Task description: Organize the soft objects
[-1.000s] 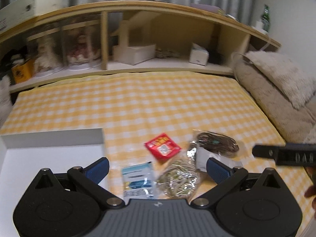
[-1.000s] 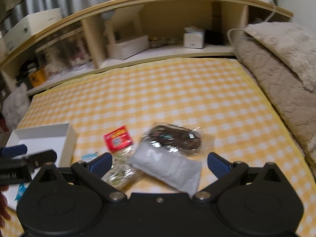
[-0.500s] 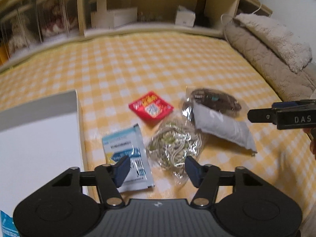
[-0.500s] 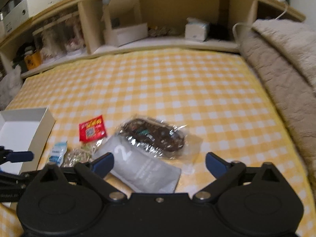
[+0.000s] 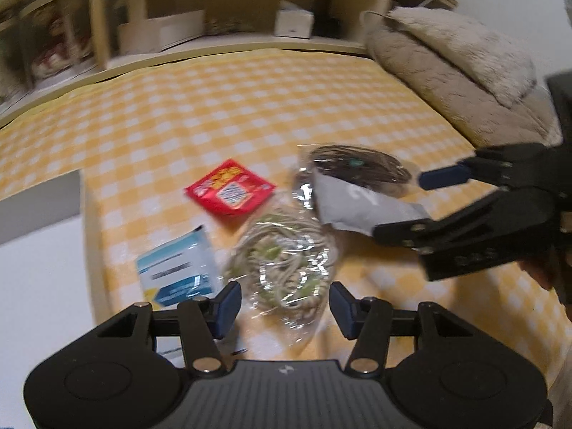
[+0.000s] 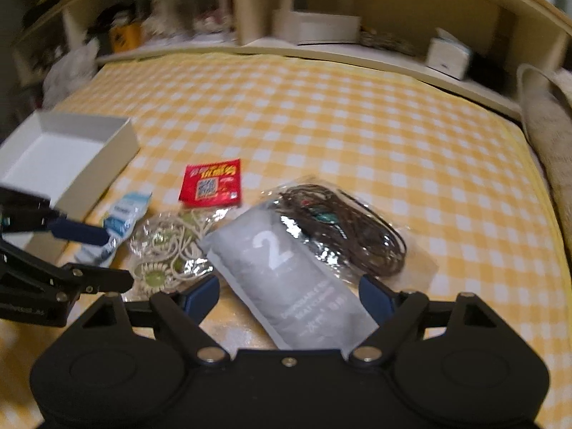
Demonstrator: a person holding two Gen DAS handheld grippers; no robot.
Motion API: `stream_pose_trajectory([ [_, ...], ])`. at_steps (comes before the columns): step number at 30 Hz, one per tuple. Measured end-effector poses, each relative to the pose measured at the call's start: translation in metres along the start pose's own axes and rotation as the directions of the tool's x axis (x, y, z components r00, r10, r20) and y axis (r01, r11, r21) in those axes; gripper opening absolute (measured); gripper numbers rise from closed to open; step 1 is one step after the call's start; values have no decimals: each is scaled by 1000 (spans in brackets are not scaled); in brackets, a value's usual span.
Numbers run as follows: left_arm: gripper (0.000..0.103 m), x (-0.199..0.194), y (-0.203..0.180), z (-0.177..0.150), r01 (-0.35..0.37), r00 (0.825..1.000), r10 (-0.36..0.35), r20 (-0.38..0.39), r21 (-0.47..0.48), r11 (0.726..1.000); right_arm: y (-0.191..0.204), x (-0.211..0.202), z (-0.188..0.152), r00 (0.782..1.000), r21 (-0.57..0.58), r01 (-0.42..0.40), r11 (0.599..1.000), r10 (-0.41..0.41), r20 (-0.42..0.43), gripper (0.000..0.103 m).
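Several soft packets lie on the yellow checked cover. My left gripper (image 5: pixel 284 304) is open, its fingers on either side of the near end of a clear bag of cream cord (image 5: pixel 286 268). A blue-white sachet (image 5: pixel 178 271) lies just to its left and a red packet (image 5: pixel 230 191) beyond. My right gripper (image 6: pixel 287 295) is open around the near part of a grey pouch marked 2 (image 6: pixel 286 268), which overlaps a clear bag of dark cord (image 6: pixel 343 225). The right gripper also shows at the right of the left wrist view (image 5: pixel 422 203).
An open white box (image 6: pixel 71 150) stands at the left on the cover, also in the left wrist view (image 5: pixel 39 221). A wooden shelf unit (image 6: pixel 321 35) with boxes runs along the back. Beige plush bedding (image 5: pixel 464 71) lies at the right.
Both grippers have come down and closer to the packets. The left now brackets the cream cord bag and the right brackets the grey pouch. The right jaws have narrowed somewhat.
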State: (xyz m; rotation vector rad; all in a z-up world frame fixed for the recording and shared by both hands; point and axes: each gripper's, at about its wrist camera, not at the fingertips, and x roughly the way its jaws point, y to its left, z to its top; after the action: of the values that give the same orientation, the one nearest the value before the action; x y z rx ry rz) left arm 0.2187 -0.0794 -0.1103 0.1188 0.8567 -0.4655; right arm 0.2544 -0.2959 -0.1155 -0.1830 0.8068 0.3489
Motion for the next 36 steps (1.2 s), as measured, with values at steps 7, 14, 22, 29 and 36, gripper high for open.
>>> stream_pose_trajectory([
  [7,48,21,-11,-6,-7,1000,8,-19,71,997,8,20,-3,998,-38,17,999,-19,-59,77],
  [14,31,18,-13,-14,-32,999,33,-4,75,997,13,24,-3,994,-90,59,994,-67,-87,57],
  [22,29,-4,-36,-31,2,996,2,-84,49,999,14,13,-9,987,-113,70,991,-85,-133,53],
  [29,32,-17,-49,-43,115,974,-113,-197,0,993,-9,-3,-16,966,10,161,987,-155,-205,49],
  [36,69,-30,-53,-46,117,978,-105,-179,54,992,-11,-14,-31,953,11,129,992,-121,-279,54],
])
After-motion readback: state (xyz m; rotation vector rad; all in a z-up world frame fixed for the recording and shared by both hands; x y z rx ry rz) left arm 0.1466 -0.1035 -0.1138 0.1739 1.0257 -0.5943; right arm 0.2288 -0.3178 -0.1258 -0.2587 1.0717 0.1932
